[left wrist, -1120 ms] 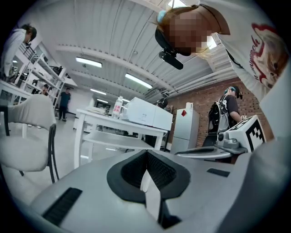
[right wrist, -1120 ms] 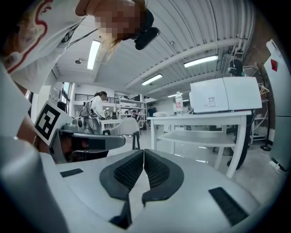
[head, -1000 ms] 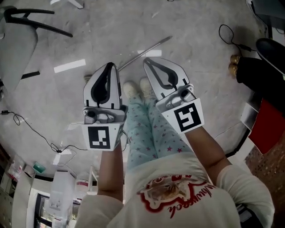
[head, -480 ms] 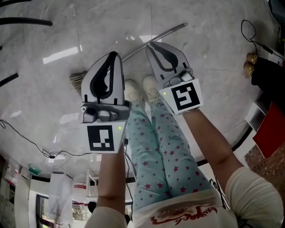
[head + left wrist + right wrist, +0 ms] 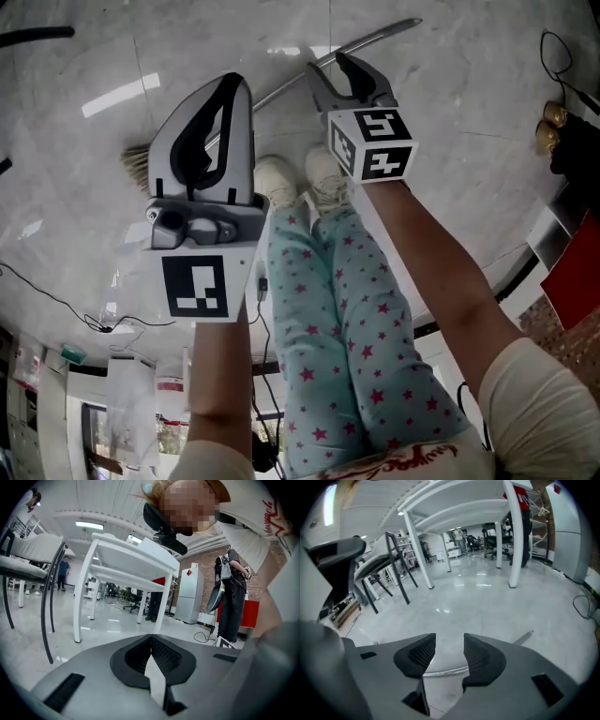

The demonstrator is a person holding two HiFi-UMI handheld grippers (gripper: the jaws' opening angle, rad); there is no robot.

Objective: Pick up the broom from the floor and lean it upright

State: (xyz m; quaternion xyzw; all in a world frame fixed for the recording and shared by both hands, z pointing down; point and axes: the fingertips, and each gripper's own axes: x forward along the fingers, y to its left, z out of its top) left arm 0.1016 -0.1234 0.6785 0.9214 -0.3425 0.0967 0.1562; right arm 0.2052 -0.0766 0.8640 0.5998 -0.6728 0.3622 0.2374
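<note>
Floor (image 5: 450, 122): pale polished stone, and it carries everything. No worktop is involved in this step.

Broom (image 5: 389, 31): lies flat on the floor, not yet lifted. In the head view its long axis runs diagonally. The bristles (image 5: 139, 161) are at the left, and the metal handle runs up and to the right. It passes just beyond the person's shoes (image 5: 300, 178).

Left gripper (image 5: 234, 82): sits above the bristle end in the head view. Its own view looks across the room rather than at the floor. Its fingers (image 5: 164, 656) are pressed together with nothing between them.

Right gripper (image 5: 330, 67): tilted down over the middle of the handle, so it is the nearer tool to a usable grasp point. Its fingers (image 5: 480, 660) are spread and have just been opening. Nothing sits between the pads. The handle (image 5: 445, 671) shows through the gap, on the floor beyond the fingertips and not touching them.

Key relation: in the right gripper view the handle crosses the gap from side to side, roughly along the line on which the fingers close.

Judgement: closing as it stands would not straddle the shaft. The wrist likely needs to roll so the fingers sit on either side of it. Then the gripper must come down to the floor.

Risk: the thin round shaft may skid on the smooth floor.
</note>
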